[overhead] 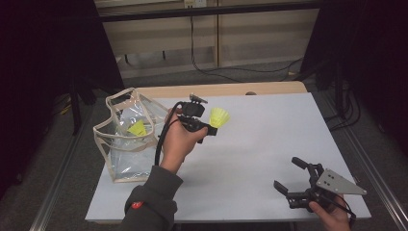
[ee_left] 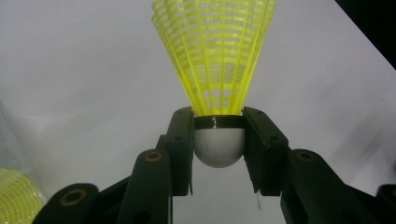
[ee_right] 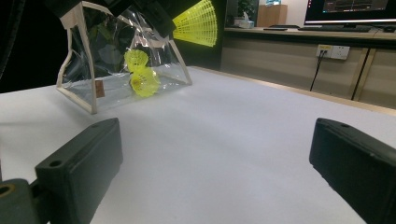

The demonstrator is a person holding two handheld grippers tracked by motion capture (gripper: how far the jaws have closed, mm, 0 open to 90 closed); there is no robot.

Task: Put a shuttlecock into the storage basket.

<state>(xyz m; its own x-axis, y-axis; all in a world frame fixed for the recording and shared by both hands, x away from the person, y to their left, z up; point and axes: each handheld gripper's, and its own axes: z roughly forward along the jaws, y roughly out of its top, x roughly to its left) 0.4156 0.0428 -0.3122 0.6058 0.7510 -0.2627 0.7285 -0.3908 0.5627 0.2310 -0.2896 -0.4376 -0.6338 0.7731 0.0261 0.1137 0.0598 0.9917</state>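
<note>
White table [overhead: 269, 144] bears one clear bag [overhead: 126, 139] holding two shuttlecocks [ee_right: 140, 74].

A yellow plastic mesh-skirted shuttlecock with a white rounded cork [ee_left: 215, 84] is clamped at its cork, skirt flaring toward twelve o'clock in the left gripper view, raised above the white table at the transparent pouch's [overhead: 126, 137] three o'clock.

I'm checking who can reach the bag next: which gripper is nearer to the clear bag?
Left. The left gripper, holding a yellow shuttlecock, is just beside the clear bag. The right gripper rests far across the table near its front right corner, jaws open.
</note>
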